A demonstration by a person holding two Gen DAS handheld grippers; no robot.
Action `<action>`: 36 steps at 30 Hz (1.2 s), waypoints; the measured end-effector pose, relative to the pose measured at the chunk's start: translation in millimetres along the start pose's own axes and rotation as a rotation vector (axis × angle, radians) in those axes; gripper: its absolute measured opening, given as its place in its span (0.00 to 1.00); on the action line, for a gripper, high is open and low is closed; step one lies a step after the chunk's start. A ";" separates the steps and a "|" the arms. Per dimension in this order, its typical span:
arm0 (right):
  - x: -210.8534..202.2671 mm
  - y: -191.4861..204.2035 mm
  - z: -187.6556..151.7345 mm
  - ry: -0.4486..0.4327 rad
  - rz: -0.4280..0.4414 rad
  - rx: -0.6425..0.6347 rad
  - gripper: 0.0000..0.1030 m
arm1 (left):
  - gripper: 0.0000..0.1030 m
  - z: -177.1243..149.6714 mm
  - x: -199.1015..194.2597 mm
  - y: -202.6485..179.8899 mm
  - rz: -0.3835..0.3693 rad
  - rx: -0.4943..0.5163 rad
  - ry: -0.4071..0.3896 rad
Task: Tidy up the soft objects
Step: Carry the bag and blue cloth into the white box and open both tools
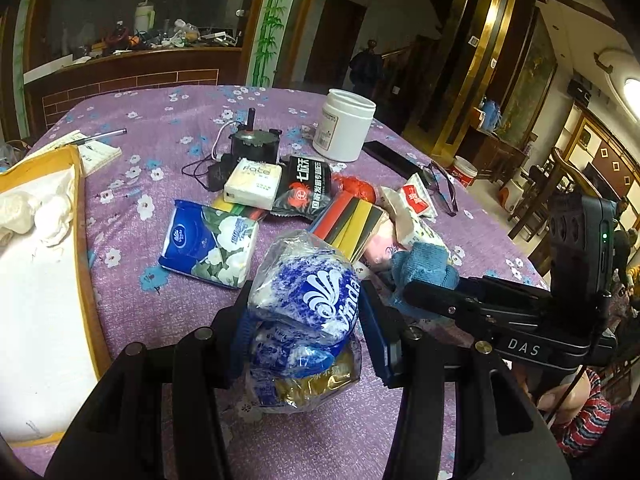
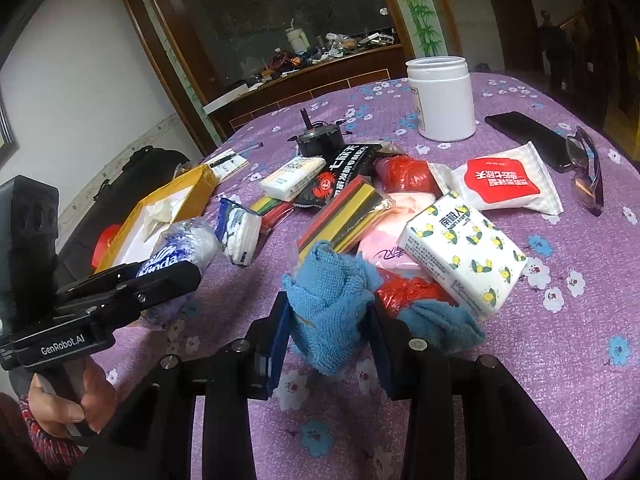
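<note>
Here my left gripper point(image 1: 304, 312) is clamped on the blue-and-white tissue roll pack point(image 1: 308, 296), held above the purple tablecloth point(image 1: 168, 128). My right gripper point(image 2: 328, 320) pinches the blue towel point(image 2: 332, 300). The white box point(image 1: 36, 300) sits at nine o'clock of the roll, the lemon-print tissue pack point(image 2: 464, 252) at two o'clock of the towel.

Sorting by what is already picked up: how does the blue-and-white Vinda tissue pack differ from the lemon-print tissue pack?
The Vinda tissue pack is clamped in the left gripper; the lemon-print tissue pack lies ungripped in the pile. The Vinda pack looks rounded and crumpled in clear wrap with a blue pattern; the lemon-print pack is a flat, neat white block with yellow lemons. The Vinda pack stands apart from the pile, while the lemon-print pack rests on other items. Both are plastic-wrapped tissues.
</note>
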State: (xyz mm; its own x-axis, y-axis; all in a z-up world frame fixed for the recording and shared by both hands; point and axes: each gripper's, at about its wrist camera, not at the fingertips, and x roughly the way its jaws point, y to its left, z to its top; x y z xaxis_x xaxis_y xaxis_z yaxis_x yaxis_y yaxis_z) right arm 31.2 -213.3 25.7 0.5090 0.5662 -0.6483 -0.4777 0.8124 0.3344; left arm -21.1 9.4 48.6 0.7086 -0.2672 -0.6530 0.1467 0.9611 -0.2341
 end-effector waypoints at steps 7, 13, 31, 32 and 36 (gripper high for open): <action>-8.1 -2.1 3.1 -0.007 0.014 0.015 0.37 | 0.46 2.0 -13.0 4.7 0.015 -0.007 -0.027; -12.2 3.1 4.3 -0.013 0.024 0.005 0.37 | 0.46 4.6 -23.5 15.3 0.037 -0.024 -0.052; 2.5 65.9 28.8 0.038 0.136 -0.104 0.37 | 0.46 6.0 -65.3 85.4 0.159 -0.129 -0.115; 4.0 71.7 30.8 0.043 0.144 -0.114 0.37 | 0.46 6.7 -69.9 92.3 0.174 -0.137 -0.120; 14.2 103.7 40.1 0.076 0.195 -0.165 0.37 | 0.46 11.6 -87.1 121.0 0.244 -0.162 -0.123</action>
State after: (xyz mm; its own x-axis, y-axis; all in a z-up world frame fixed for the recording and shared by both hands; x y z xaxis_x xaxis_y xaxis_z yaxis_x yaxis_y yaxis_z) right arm 17.6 -115.4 78.6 0.3435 0.6929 -0.6339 -0.6750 0.6515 0.3463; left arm -57.0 149.7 85.4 0.7892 -0.0100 -0.6140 -0.1429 0.9694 -0.1995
